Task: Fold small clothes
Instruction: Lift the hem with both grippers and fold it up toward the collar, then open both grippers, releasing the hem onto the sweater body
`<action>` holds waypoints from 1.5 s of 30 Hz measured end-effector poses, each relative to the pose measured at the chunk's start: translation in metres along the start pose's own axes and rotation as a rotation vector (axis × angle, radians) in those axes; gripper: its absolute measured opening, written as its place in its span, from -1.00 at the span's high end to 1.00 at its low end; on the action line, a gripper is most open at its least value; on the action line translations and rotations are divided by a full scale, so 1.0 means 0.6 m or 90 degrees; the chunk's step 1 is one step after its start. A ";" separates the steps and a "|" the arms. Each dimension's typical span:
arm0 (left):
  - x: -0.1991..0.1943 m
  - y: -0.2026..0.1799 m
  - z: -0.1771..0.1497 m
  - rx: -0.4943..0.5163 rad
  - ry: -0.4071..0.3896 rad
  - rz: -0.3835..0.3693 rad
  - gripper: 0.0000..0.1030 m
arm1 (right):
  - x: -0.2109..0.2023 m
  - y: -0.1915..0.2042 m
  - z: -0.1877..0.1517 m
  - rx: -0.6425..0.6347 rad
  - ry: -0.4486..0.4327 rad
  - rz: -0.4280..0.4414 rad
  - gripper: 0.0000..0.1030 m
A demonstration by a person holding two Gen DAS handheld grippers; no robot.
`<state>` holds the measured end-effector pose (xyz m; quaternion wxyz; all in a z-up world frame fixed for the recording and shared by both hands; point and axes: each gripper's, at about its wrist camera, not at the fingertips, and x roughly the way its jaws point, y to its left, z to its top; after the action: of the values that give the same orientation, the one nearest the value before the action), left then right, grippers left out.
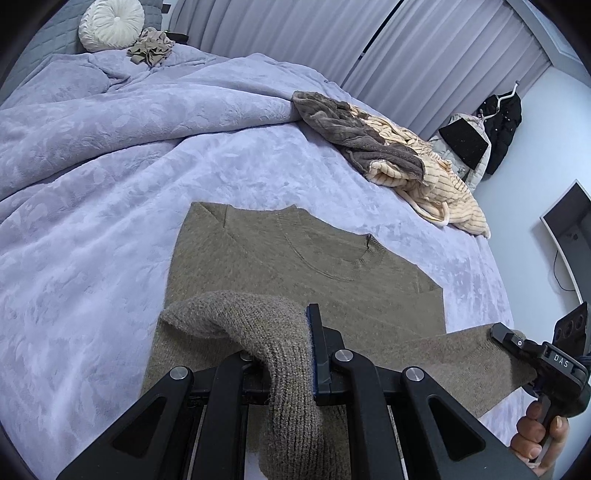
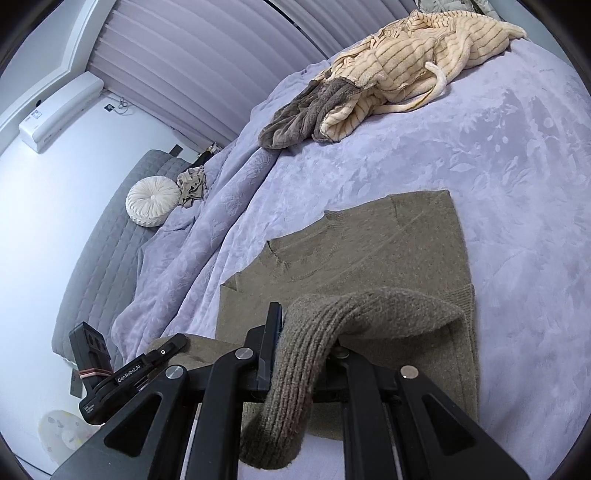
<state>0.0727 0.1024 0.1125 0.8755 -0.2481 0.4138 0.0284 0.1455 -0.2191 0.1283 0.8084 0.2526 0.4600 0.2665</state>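
The olive sweater [image 1: 295, 266] lies flat near the bed's [image 1: 110, 184] front edge. The left gripper [image 1: 280, 354] pinches one sleeve cuff [image 1: 258, 325]; the right gripper [image 2: 306, 350] apparently clamps the other sleeve [image 2: 351, 314], its far finger hidden.

Olive-brown sweater [image 1: 295, 273], lilac bedspread [image 1: 110, 184] (leaf-embossed), cream striped robe [image 1: 443, 177]

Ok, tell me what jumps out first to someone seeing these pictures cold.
First, the olive-brown knit sweater lying flat on the lavender bedspread, its ribbed hem pinched up at both corners: the left hand-held gripper and the right hand-held gripper are each shut on it. Next, the rumpled cream striped robe heaped near the bed's far edge. Last, the round white cushion by the headboard.
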 end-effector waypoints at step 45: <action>0.257 0.034 0.088 0.005 0.151 0.022 0.76 | 0.184 -0.136 0.100 0.138 0.052 -0.049 0.60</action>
<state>0.2059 0.1202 0.0186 0.8207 -0.2391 0.5189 0.0124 0.2622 -0.2152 0.0350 0.7666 0.3096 0.5280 0.1943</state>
